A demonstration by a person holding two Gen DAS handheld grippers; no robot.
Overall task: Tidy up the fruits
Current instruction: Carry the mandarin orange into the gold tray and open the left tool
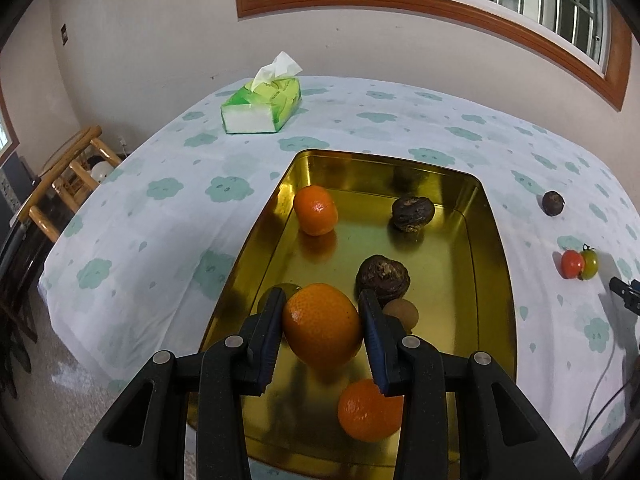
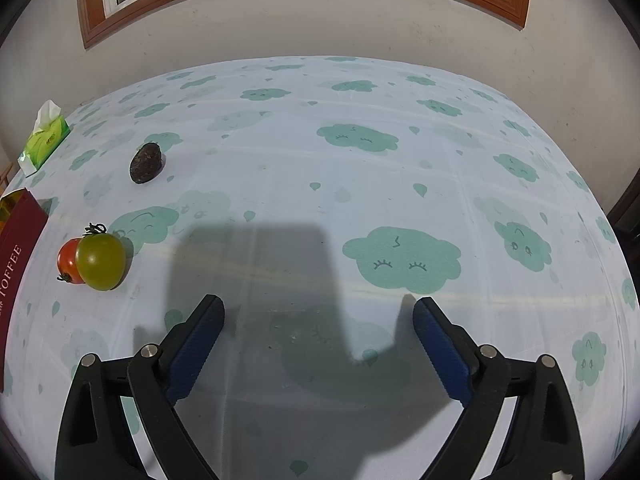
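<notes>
left gripper [image 1: 322,312]: jaws narrow, both blue pads pressed on a mandarin [image 1: 322,325], held above the near part of the gold tin [image 1: 496,280]
right gripper [image 2: 319,312]: jaws spread wide, nothing between them, over bare tablecloth [image 2: 360,184]; only its shadow lies below
mandarins: 3 — the held one, one on the tin floor far left [image 1: 315,216], one near, partly behind the right pad [image 1: 368,410]
dark wrinkled fruits: 3 — two in the tin, one far right [image 1: 413,213] and one mid [image 1: 383,278]; one loose on the cloth [image 2: 147,162], right of the tin
small brown fruit: 1, in the tin [image 1: 405,312], just behind the right pad, kind hard to tell
round shape by left pad: dim, may be a fruit or a reflection
tomatoes: 2 on the cloth, touching — red one [image 2: 69,261] and green one [image 2: 101,261], right of the tin, nearer than the loose dark fruit
tin: 1, rectangular, gold inside, red outer side
writing: "TOFFEE" on the tin's red side [image 2: 14,256]; rest cut off
tissue pack: 1, green [image 1: 262,108], far left on the cloth, a tissue sticking up; print unreadable
chair: wooden [image 1: 64,184], left, beyond the table edge
</notes>
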